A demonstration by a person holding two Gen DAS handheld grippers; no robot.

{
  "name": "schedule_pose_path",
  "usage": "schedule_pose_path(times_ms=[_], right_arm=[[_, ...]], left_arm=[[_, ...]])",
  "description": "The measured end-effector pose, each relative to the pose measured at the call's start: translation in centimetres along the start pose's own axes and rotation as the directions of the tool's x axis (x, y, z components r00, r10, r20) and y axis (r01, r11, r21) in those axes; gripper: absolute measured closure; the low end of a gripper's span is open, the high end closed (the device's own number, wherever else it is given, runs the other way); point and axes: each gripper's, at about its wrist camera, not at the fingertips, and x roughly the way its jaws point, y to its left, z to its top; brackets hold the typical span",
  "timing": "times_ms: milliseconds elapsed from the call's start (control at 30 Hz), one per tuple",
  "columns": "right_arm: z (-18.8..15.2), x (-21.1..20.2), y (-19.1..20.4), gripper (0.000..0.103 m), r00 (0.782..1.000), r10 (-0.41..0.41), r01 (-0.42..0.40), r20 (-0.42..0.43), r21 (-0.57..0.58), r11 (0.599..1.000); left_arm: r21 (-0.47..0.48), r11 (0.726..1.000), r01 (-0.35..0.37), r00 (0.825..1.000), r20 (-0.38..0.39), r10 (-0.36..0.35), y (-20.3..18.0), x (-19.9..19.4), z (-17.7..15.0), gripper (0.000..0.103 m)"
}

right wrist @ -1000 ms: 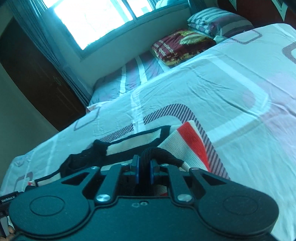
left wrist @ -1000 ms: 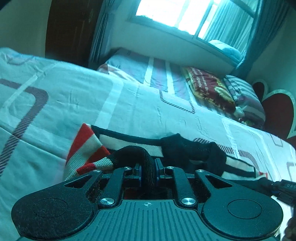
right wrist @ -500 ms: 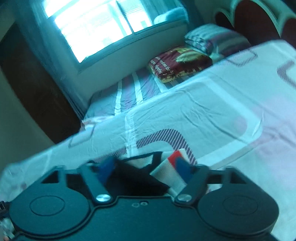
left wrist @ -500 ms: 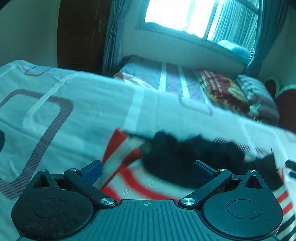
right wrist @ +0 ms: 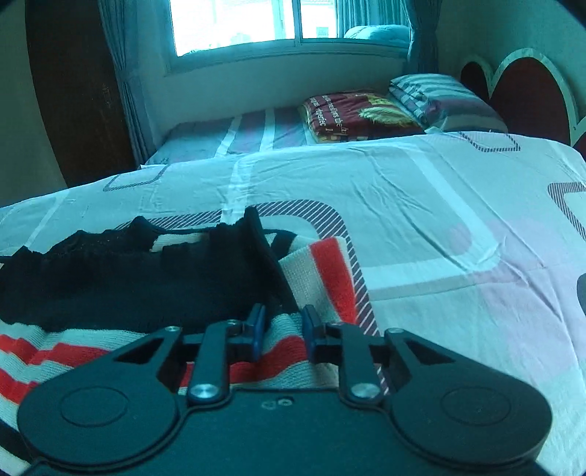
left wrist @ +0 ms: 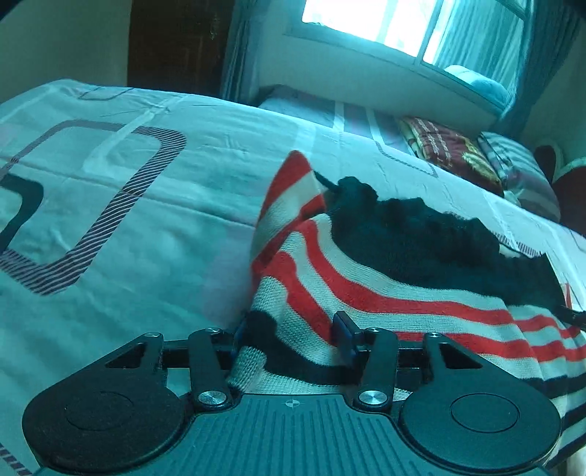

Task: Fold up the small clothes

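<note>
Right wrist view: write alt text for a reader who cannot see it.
An open hand-held gripper sits low over a knitted garment striped red, cream and black, with its black part folded on top, lying on a bed sheet printed with rounded rectangles. Beyond are a folded dark red blanket, a striped pillow and a bright window.

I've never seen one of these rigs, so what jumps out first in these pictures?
The red, white and black striped knit garment lying on the pale patterned bedsheet, close in front of both cameras. Each black gripper, left and right, has blue-tipped jaws parted around its near edge. Behind glows a bright window.
</note>
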Motion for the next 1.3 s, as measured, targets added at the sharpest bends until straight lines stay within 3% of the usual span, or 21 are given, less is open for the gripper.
schedule_pose_path(times_ms=[167, 233, 267, 300, 433, 533, 600, 667, 733, 900, 1100, 1233, 1300], right_arm=[[0.4, -2.7, 0.3, 0.069, 0.999, 0.022, -0.023, 0.031, 0.031, 0.999], [0.4, -4.1, 1.2, 0.068, 0.997, 0.051, -0.052, 0.061, 0.012, 0.999], [0.4, -4.8, 1.9, 0.068, 0.995, 0.077, -0.077, 0.069, 0.003, 0.997], [0.4, -5.2, 2.7, 0.068, 0.992, 0.103, -0.103, 0.07, -0.007, 0.995], [-0.1, -5.5, 7.3, 0.064, 0.982, 0.187, -0.183, 0.041, -0.078, 0.98], [-0.8, -4.8, 9.9, 0.064, 0.982, 0.19, -0.186, 0.014, -0.136, 0.973], [-1.6, -4.4, 9.9, 0.064, 0.987, 0.162, -0.16, 0.004, -0.15, 0.976], [-3.0, -3.4, 9.0, 0.062, 0.994, 0.112, -0.113, -0.019, -0.167, 0.979], [-4.3, -2.8, 7.7, 0.061, 0.99, 0.139, -0.133, 0.024, -0.18, 0.975], [-3.3, -3.8, 8.6, 0.059, 0.994, 0.109, -0.109, -0.012, -0.144, 0.983], [-4.6, -8.2, 9.7, 0.057, 0.979, 0.202, -0.196, 0.038, -0.132, 0.972], [-6.5, -7.2, 10.3, 0.056, 0.989, 0.147, -0.144, 0.001, -0.186, 0.972], [-7.6, -7.2, 10.1, 0.055, 0.99, 0.137, -0.126, 0.036, -0.22, 0.967]], left_arm=[[0.057, 0.998, -0.023, 0.997, 0.074, 0.019, -1.3, -3.0, 0.5, 0.053], [0.07, 0.998, -0.004, 0.995, 0.103, -0.004, -2.1, -4.4, 1.0, 0.037], [0.084, 0.996, 0.005, 0.993, 0.116, -0.015, -2.8, -4.8, 1.2, 0.02], [0.103, 0.995, 0.017, 0.992, 0.125, -0.03, -3.6, -5.0, 1.4, 0.015], [0.184, 0.982, 0.054, 0.994, 0.088, -0.071, -7.3, -3.5, 1.8, 0.015], [0.193, 0.981, -0.003, 0.999, 0.049, -0.007, -8.1, -0.9, 1.7, 0.015], [0.172, 0.985, -0.031, 0.999, 0.01, 0.03, -6.8, 0.4, 0.9, 0.015], [0.225, 0.974, -0.038, 0.999, 0.045, 0.029, -6.1, 0.3, -0.3, 0.015], [0.241, 0.97, -0.042, 0.998, 0.061, 0.029, -6.0, 0.0, -0.9, 0.015], [0.228, 0.971, -0.067, 0.997, 0.061, 0.054, -6.9, -1.5, -0.6, 0.015], [0.225, 0.974, -0.011, 0.998, 0.062, -0.003, -7.8, -4.3, -2.3, 0.015], [0.224, 0.975, -0.018, 0.999, 0.037, 0.01, -7.3, -3.7, -3.5, 0.012], [0.242, 0.97, -0.024, 0.999, 0.037, 0.016, -7.1, -3.6, -3.8, 0.009]])
